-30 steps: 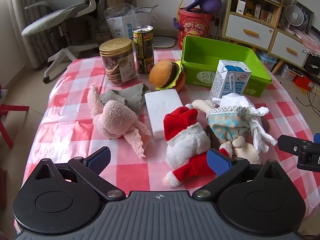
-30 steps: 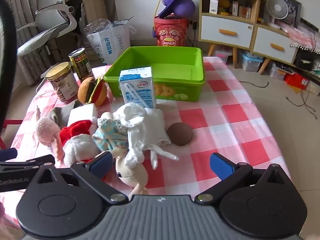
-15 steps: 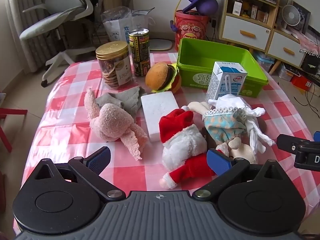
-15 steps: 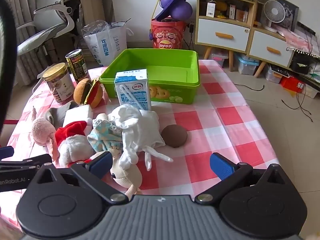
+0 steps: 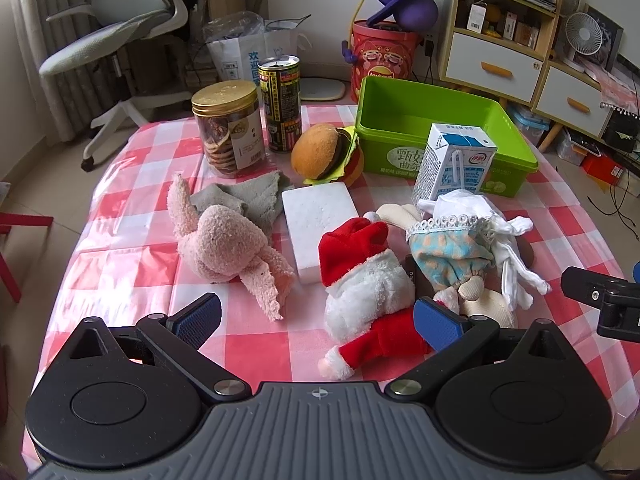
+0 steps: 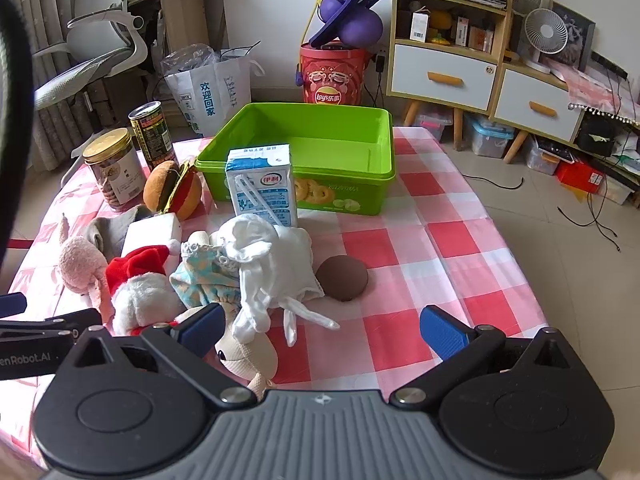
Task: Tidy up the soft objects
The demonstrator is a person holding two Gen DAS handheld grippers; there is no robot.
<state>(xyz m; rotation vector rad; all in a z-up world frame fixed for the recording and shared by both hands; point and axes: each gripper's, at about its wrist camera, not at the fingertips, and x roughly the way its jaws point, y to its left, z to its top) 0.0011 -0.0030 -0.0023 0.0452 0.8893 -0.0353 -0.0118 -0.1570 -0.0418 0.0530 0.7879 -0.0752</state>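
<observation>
Now, nearest soft thing: we see the Santa plush (image 5: pixel 366 288) lying just ahead of our left claw (image 5: pixel 316 316), slightly toward its right finger, whose blue pad overlaps the red body in the left wrist view.
Long axis: Santa runs from the red hat, farther away, down to a red limb close to us, tilted a little to the left.
Left claw state: fingers spread wide, nothing between them.
Right claw state: our right claw (image 6: pixel 320 328) is likewise spread and holds nothing.
Right-hand candidates: the white cloth doll (image 6: pixel 272 264) and the cream plush head (image 6: pixel 248 354) lie by that claw's left finger; the brown round thing (image 6: pixel 343 278) sits ahead, between the fingers but farther off.
Goal, as we judge it: the green bin (image 5: pixel 516 136) stands at the far side of the surface, beyond the milk carton (image 5: pixel 454 166), and looks bare inside.
Other soft things: pink bunny (image 5: pixel 228 246), grey cloth (image 5: pixel 250 196) and burger plush (image 5: pixel 326 156) lie to the left, well apart from the bin.
Hidden: a dark object under Santa and the blue-dressed doll (image 5: pixel 452 254) is mostly covered; we cannot name it.
Unclear: whether the white block (image 5: pixel 318 224) is soft.
</observation>
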